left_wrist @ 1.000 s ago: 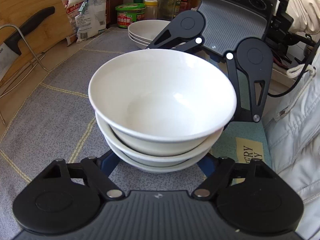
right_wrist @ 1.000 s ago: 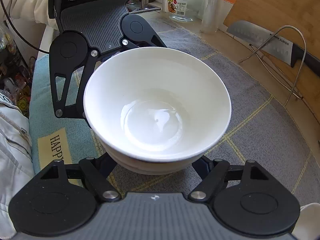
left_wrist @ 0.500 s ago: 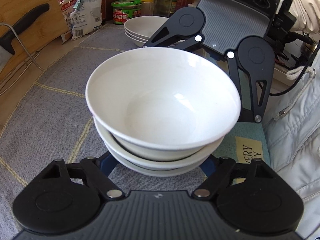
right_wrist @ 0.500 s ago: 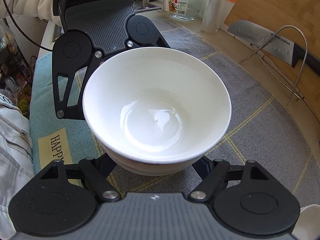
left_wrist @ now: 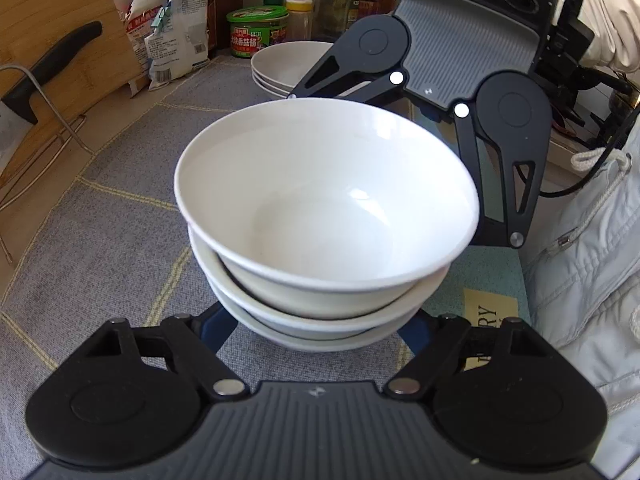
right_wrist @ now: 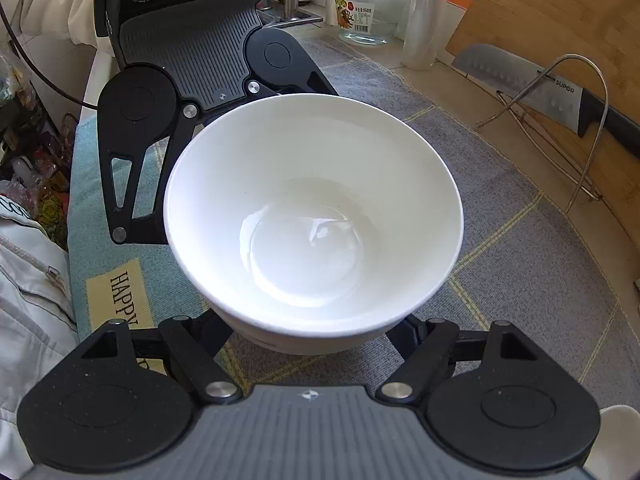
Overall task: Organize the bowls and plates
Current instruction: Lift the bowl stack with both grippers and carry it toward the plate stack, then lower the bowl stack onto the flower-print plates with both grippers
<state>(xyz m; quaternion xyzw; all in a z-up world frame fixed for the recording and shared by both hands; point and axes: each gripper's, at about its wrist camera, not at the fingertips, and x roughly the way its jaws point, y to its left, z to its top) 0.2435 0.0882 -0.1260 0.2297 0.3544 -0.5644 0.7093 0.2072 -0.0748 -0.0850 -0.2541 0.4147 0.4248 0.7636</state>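
Three deep white ceramic bowls are seen nested in one stack; three shallow white plates are stacked behind; two black grippers and one black-handled steel cleaver are counted

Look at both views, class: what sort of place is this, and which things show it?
Most likely a home kitchen counter: a kitchen knife rests in a wire rack against a wooden cutting board, food jars line the back, and stacked white bowls sit on a grey mat.

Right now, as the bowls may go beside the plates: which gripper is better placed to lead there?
Probably right: the right gripper flanks the bowls on the side of the plates; the left gripper stands opposite, farther off.
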